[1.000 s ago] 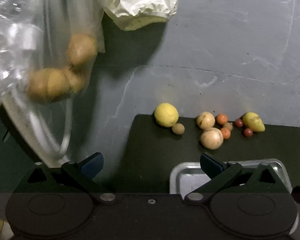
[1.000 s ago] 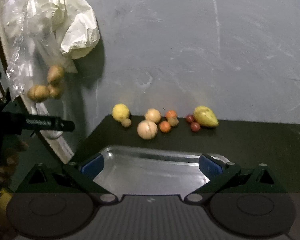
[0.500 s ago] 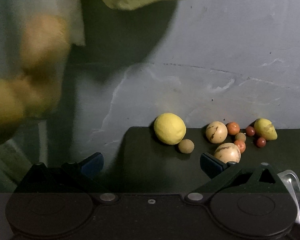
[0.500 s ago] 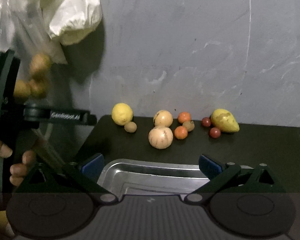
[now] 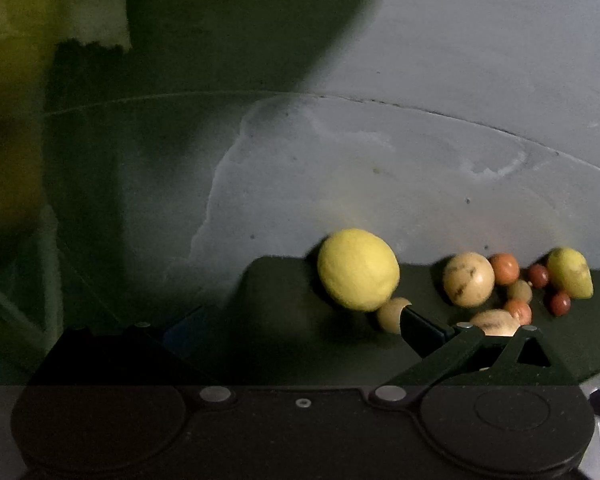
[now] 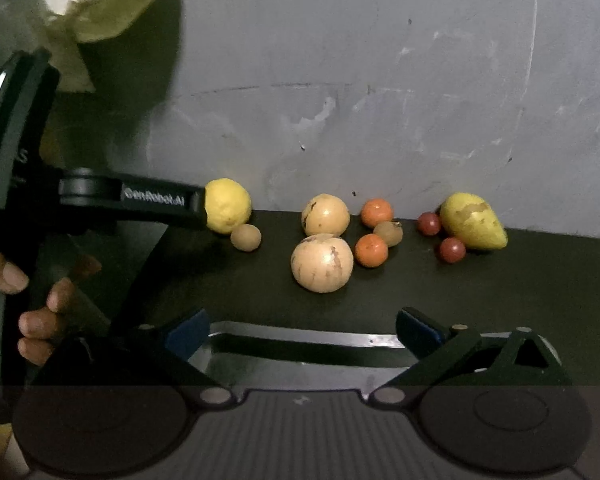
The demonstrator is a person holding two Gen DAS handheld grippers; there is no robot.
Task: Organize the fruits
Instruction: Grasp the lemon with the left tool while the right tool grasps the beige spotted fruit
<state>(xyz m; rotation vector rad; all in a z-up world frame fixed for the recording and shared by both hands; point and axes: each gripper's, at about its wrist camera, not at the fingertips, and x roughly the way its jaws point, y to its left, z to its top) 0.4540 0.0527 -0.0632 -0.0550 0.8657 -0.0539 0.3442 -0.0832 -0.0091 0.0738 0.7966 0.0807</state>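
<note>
The round yellow lemon-like fruit [image 5: 358, 269] sits at the left end of a row of fruits along the back edge of the dark tabletop [image 6: 500, 300], against the grey wall, with a small brown round fruit [image 6: 245, 237] touching or just beside it. The left gripper [image 5: 300, 330] has its fingers spread wide and points at the yellow fruit; in the right wrist view one finger tip lies against the fruit's left side, though contact cannot be confirmed.

The yellow fruit looks firm and fairly heavy for its size, with a pebbled rind that should not slip much. My judgement is to take it across its widest middle, since a grip near either end would likely squeeze it out (round fruit rolls readily). The small brown neighbour may get nudged.

The right gripper [image 6: 300, 330] also has its fingers wide and holds nothing, hanging over the rim of a shiny metal tray [image 6: 300, 340] near the front of the tabletop.

White lettering on the left gripper's arm reads "GenRobot.AI".
</note>
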